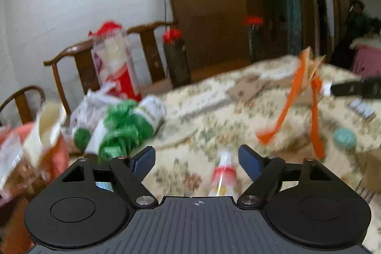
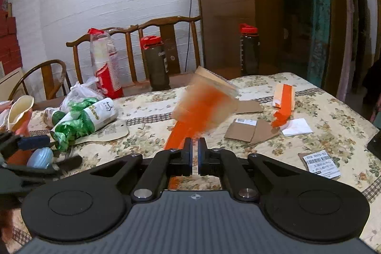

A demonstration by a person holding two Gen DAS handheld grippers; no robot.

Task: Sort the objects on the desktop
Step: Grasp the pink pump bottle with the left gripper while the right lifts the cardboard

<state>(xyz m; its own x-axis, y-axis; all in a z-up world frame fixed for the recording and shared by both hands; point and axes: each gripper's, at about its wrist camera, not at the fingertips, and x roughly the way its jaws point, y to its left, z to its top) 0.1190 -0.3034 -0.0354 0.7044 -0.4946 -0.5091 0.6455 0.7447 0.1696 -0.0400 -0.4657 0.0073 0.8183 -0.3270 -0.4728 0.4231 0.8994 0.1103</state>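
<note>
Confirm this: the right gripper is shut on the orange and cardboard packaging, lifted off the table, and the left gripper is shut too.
Not quite: the left gripper is open, its blue fingers wide apart with nothing between them, as the left wrist view shows. The rest holds: the right gripper is shut on the orange and cardboard packaging, lifted off the table.

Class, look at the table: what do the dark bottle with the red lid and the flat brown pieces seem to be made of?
Dark bottle: probably hard translucent plastic, smooth and slightly glossy, with printed markings. Flat brown pieces: cardboard, matte, creased, one bearing a label.
</note>
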